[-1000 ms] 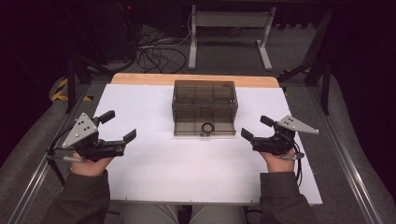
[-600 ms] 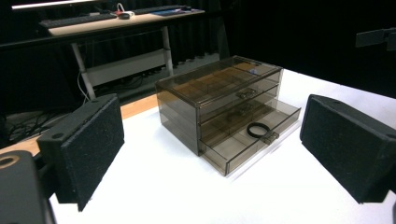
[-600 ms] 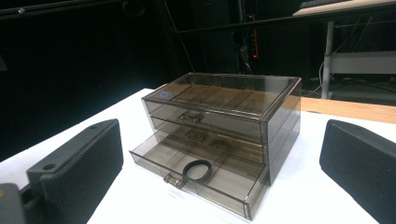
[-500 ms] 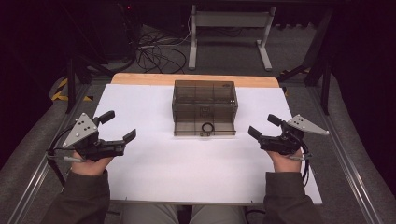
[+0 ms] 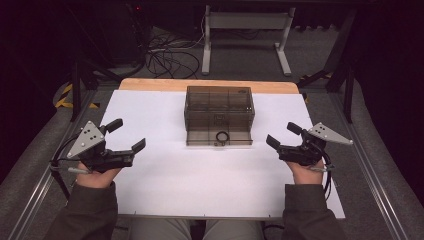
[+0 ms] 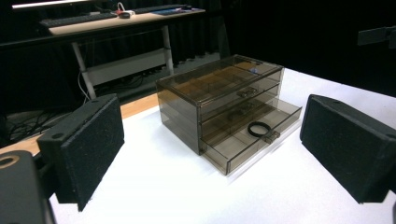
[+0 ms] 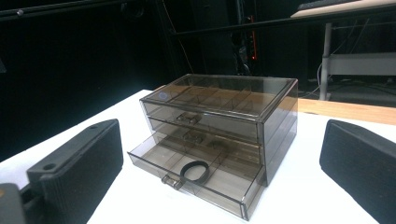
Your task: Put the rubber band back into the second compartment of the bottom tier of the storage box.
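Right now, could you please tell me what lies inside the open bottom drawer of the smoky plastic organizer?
A black ring lies near the bottom drawer's front; its rear stays under the organizer, indistinct.

- On the left gripper (image 6: 212, 154), the right jaw runs off the right edge of the left gripper view, its base out of sight.
- In the right gripper view, both jaws of the right gripper (image 7: 224, 172) are clipped by the bottom edge.
- Through the smoky walls of the drawer box (image 5: 219, 114), the upper drawers' contents can't be made out.
- The black ring (image 5: 222, 136) in the open bottom drawer is too small in the high view to identify.
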`<move>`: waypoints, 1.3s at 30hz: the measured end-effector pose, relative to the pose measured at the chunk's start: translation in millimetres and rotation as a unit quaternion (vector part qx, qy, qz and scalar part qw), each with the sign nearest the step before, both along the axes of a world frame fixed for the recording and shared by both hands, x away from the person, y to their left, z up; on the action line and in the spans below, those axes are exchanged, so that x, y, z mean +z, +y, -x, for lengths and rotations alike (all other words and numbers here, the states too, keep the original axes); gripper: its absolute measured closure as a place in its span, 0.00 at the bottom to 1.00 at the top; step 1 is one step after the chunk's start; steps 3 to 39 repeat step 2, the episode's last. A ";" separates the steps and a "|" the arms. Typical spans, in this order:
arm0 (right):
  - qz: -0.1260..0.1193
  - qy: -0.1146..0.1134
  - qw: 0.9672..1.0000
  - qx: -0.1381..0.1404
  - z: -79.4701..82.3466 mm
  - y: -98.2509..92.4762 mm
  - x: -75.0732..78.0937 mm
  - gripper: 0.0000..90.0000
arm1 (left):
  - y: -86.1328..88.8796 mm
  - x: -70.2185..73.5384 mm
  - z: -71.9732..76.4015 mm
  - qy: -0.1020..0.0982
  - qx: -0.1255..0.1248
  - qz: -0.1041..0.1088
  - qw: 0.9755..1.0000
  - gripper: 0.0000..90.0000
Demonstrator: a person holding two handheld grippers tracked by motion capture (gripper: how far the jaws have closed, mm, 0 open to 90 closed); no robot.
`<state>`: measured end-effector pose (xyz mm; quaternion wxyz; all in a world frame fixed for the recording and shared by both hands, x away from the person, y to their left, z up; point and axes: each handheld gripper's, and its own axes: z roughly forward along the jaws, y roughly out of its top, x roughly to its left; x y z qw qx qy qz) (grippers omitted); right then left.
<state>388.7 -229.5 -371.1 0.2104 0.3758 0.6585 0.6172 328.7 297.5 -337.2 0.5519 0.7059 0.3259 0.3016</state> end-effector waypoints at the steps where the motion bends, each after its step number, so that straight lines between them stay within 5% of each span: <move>1: 0.000 0.002 1.000 0.001 -0.1 -0.2 -0.3 0.00 | 0.1 0.0 -0.1 0.000 0.000 0.000 1.000 0.08; 39: 0.001 0.001 1.000 0.002 -0.4 -0.2 -0.6 0.00 | 0.3 0.0 -0.3 -0.001 0.000 0.000 1.000 0.08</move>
